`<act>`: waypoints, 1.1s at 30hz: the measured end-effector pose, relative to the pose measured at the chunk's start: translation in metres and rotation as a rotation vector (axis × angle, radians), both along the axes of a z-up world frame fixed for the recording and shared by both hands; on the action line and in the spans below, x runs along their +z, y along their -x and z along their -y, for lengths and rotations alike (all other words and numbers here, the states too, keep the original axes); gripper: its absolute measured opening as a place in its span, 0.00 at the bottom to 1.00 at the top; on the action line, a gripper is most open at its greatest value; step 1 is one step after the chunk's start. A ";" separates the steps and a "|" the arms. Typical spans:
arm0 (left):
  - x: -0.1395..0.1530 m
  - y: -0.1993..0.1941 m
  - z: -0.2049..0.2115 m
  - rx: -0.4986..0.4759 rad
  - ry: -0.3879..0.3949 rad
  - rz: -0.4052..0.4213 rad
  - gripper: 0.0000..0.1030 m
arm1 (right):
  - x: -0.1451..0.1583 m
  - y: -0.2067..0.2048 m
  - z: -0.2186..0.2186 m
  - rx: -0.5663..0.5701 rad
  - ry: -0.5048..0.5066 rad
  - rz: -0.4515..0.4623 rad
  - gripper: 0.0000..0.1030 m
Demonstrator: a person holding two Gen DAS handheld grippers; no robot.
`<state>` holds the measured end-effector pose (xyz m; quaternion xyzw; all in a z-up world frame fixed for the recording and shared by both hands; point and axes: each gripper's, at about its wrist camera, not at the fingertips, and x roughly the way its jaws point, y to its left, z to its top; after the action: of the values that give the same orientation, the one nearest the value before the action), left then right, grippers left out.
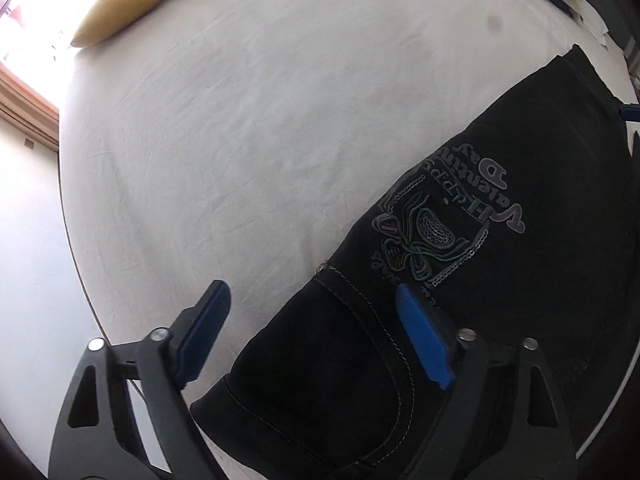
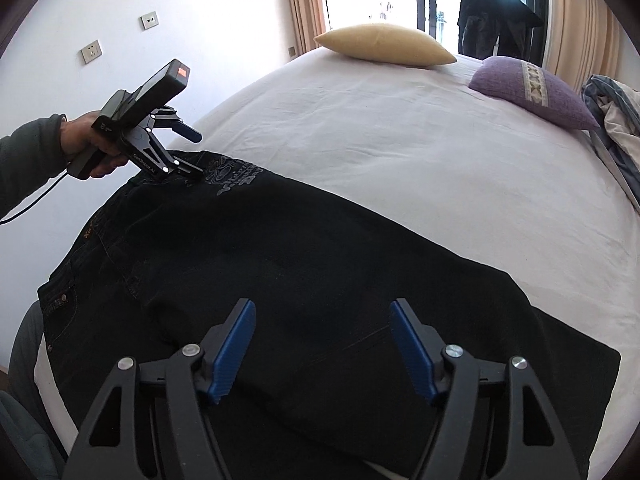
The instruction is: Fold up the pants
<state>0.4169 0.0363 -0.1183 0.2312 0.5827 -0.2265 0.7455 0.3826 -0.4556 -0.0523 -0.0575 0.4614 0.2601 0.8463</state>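
Black pants [image 2: 280, 260] lie flat on the white bed sheet [image 2: 400, 160], the waist end to the left in the right wrist view. A grey embroidered emblem [image 1: 432, 232] marks the fabric near the pocket. My left gripper [image 1: 312, 300] points steeply down and stands open. One blue finger [image 1: 216, 312] is over bare sheet, the other over the pants by the pocket seam, so the pants' edge lies between them. In the right wrist view a hand holds that left gripper [image 2: 196, 154] at the waist corner. My right gripper [image 2: 322, 308] is open above the pants' leg part, its pads off the cloth.
A yellow pillow [image 2: 384, 46] and a purple pillow [image 2: 532, 92] lie at the head of the bed. Crumpled striped bedding [image 2: 616, 120] sits at the right edge. A white wall with sockets [image 2: 91, 51] runs along the left side. A dark garment [image 2: 492, 20] hangs by the window.
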 end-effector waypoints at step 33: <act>0.064 0.137 0.003 -0.099 0.060 0.450 0.05 | -0.013 -0.087 -0.111 0.330 0.224 -0.056 0.13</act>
<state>0.2794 0.0328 -0.0546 0.2819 0.3826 -0.2226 0.8512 0.4693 -0.3443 -0.0653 -0.2188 0.4953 0.3437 0.7673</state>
